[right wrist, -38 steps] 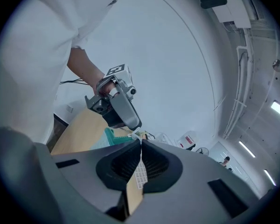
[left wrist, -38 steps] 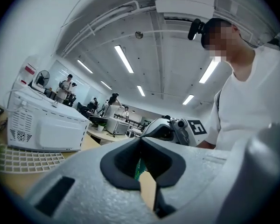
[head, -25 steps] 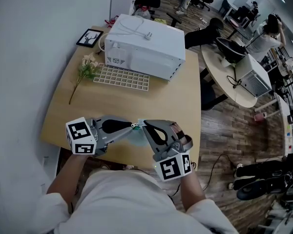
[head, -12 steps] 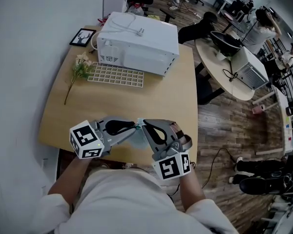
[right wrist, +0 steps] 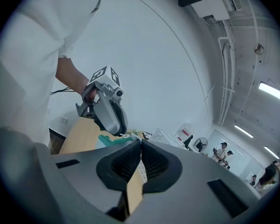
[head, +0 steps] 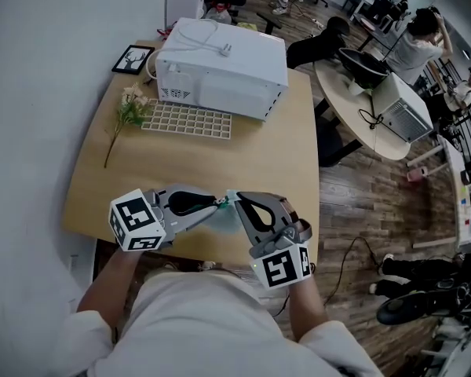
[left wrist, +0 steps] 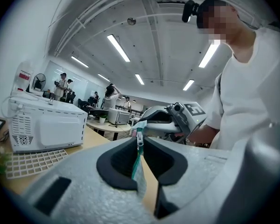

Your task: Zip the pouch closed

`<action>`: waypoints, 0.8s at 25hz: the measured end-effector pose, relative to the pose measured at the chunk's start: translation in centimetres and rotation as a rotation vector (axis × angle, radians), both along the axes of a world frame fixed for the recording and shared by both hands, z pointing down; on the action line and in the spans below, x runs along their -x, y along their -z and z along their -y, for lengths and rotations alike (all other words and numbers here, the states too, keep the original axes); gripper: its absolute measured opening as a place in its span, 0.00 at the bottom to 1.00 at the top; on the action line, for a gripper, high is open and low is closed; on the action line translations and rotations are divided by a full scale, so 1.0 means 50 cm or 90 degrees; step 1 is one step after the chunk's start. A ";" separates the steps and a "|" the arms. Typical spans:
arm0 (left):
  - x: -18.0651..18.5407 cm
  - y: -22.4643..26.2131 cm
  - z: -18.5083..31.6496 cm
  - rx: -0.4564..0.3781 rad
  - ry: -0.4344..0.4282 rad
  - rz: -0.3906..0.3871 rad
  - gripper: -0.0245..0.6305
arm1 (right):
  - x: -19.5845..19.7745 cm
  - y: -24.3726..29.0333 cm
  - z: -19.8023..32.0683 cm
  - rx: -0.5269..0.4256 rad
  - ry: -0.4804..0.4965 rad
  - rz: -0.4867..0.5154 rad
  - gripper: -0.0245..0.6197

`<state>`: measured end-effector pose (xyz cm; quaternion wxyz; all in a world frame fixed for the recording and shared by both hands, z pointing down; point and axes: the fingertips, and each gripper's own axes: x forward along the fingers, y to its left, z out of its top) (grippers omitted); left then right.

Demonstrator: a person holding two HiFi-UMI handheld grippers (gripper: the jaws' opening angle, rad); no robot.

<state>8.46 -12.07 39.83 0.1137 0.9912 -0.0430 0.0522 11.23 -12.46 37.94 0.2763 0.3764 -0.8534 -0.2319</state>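
Note:
A small see-through teal pouch [head: 224, 217] hangs between my two grippers above the near edge of the wooden table [head: 259, 159]. My left gripper [head: 219, 203] comes in from the left; its jaws are closing, with the metal zipper pull [left wrist: 139, 139] pinched at the tips and the pouch [left wrist: 140, 174] hanging down between them. My right gripper [head: 235, 203] comes in from the right, shut on the pouch's end. In the right gripper view the teal pouch [right wrist: 113, 139] shows just left of the shut tips of my right gripper [right wrist: 141, 142].
A white microwave [head: 220, 69] stands at the far side of the table, with a white grid mat [head: 188, 121] before it. A flower sprig [head: 129, 113] and a small picture frame [head: 133, 59] lie at the far left. A round table [head: 361, 104] and several people are to the right.
Both grippers have stayed at the pouch near the table's front edge. The left gripper has rolled a little. The head view shifted slightly.

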 end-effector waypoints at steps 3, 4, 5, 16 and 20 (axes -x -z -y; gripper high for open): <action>0.011 0.003 0.004 -0.004 0.002 -0.005 0.11 | 0.001 0.006 0.002 0.006 -0.003 0.025 0.05; 0.013 0.004 0.006 -0.008 0.002 -0.003 0.11 | 0.003 0.006 0.003 0.007 -0.003 0.029 0.05; 0.014 0.004 0.007 -0.013 0.002 0.000 0.11 | 0.004 0.007 0.005 0.008 -0.003 0.031 0.05; 0.025 0.003 0.023 -0.018 0.002 0.000 0.11 | -0.006 0.020 0.021 0.025 -0.014 0.103 0.05; 0.033 0.002 0.034 -0.007 0.005 -0.005 0.11 | -0.012 0.030 0.030 0.026 -0.027 0.143 0.05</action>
